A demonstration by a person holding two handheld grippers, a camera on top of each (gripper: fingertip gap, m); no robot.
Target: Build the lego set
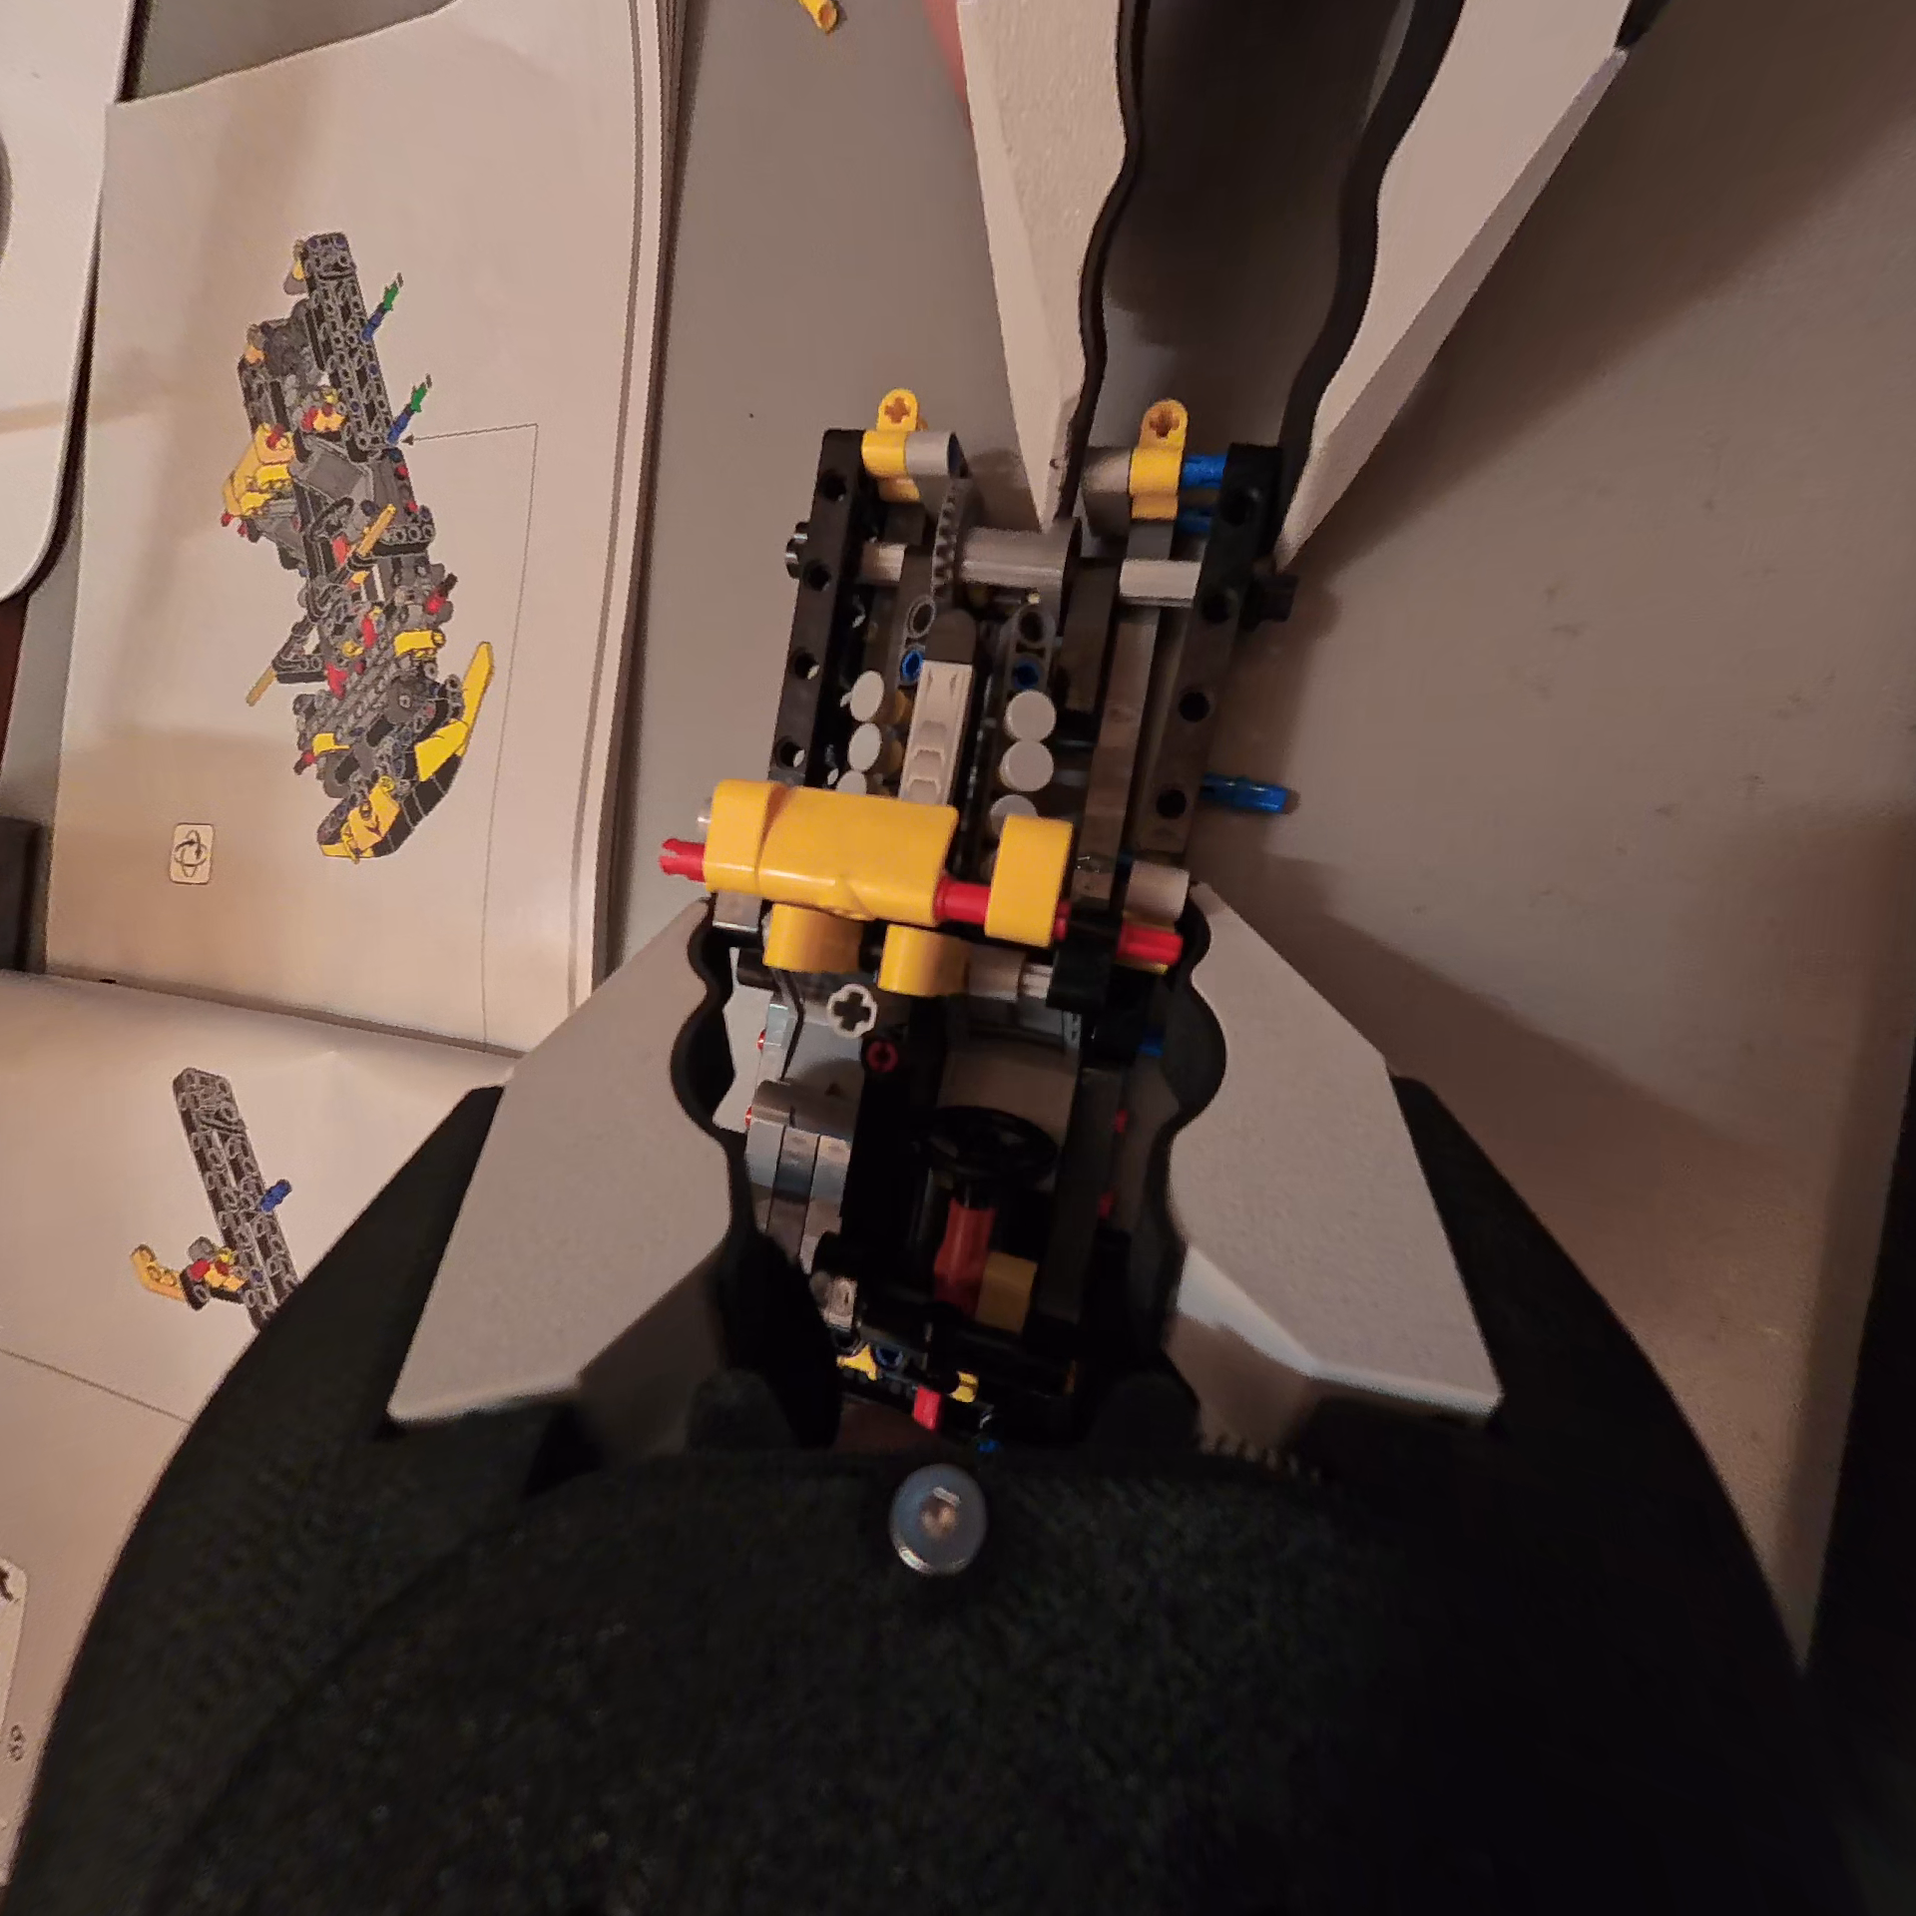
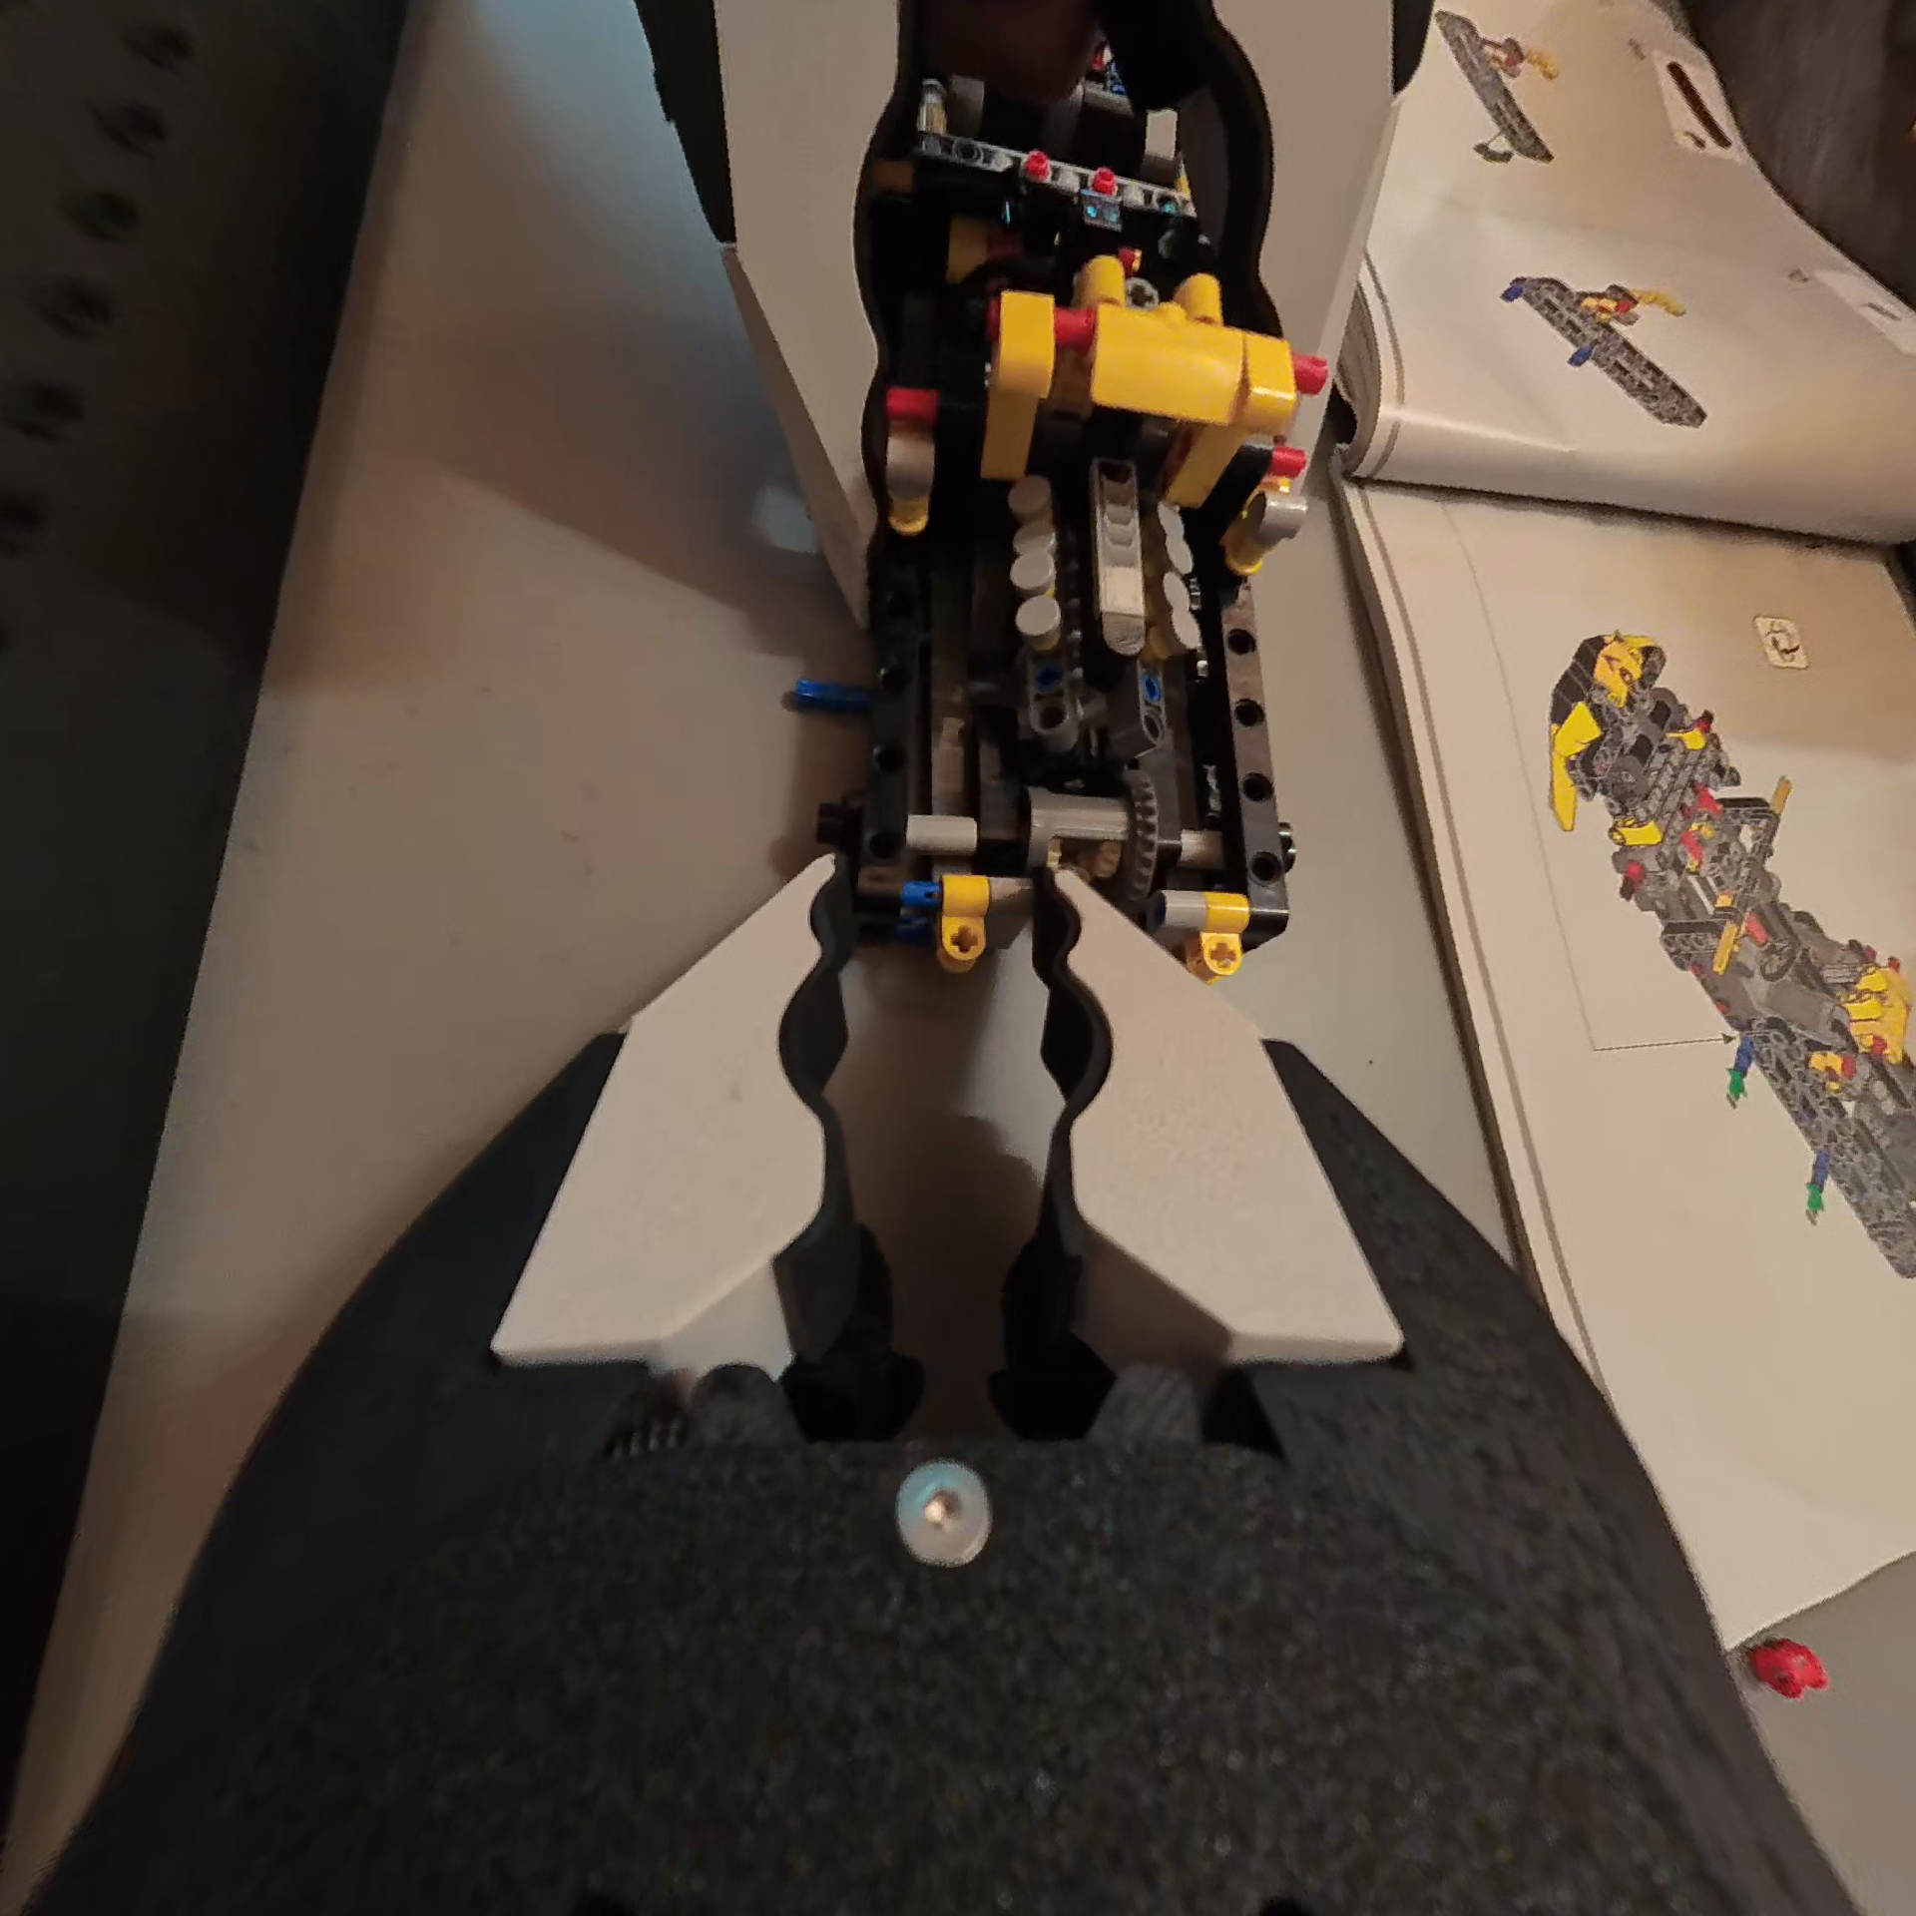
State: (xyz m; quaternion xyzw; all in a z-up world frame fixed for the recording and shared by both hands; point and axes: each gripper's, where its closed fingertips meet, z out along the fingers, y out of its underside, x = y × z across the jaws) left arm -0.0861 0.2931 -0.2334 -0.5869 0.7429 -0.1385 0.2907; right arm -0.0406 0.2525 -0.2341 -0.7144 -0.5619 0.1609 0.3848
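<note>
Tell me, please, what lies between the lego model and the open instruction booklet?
Nothing: only a bare strip of table separates the lego model from the instruction booklet, as both wrist views show.

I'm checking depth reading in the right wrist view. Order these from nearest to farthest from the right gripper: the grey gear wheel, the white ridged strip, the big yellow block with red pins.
1. Grey gear wheel, just beyond the right gripper, slightly right.
2. White ridged strip, mid-chassis, centre.
3. Big yellow block with red pins, far end, by the left gripper.
</note>
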